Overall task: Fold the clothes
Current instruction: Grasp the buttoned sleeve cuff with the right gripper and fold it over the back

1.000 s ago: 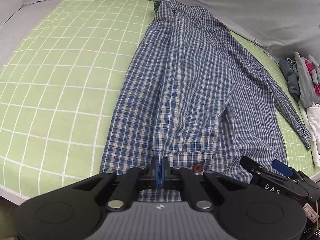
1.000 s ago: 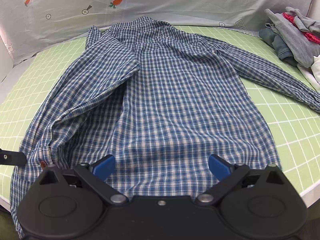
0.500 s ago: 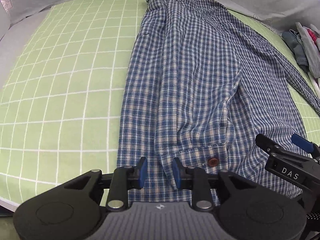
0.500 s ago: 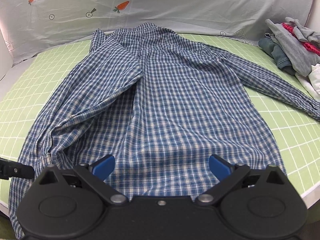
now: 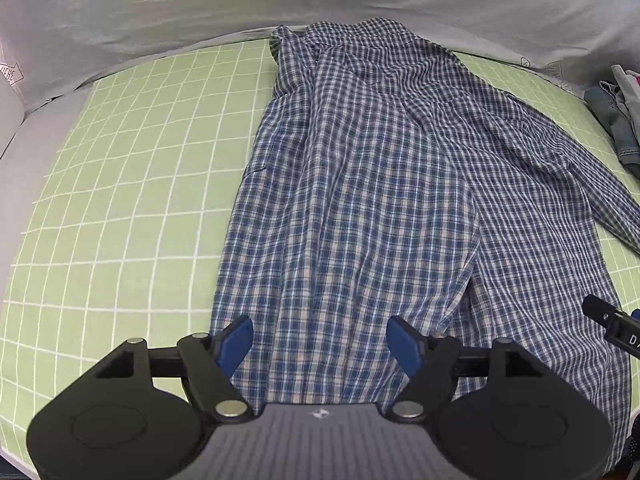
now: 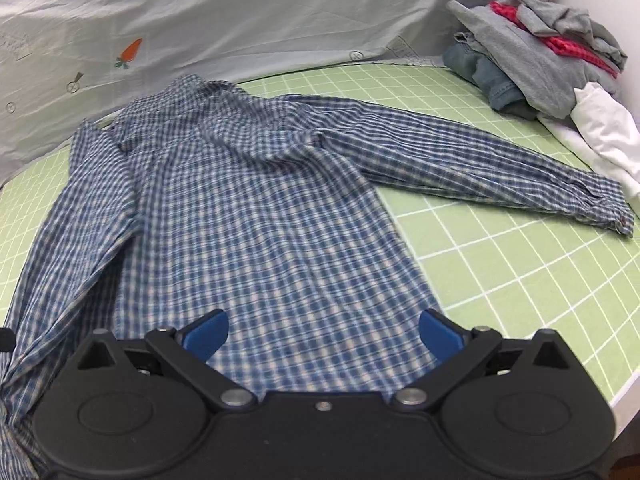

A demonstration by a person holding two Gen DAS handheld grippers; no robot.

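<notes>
Shirt (image 5: pixel 360 208) beneath open left gripper (image 5: pixel 320 344)

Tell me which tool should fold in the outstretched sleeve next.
Right, probably. The right tool is open, with the outstretched sleeve lying on its side of the shirt; the left tool hangs over the already folded side.
</notes>
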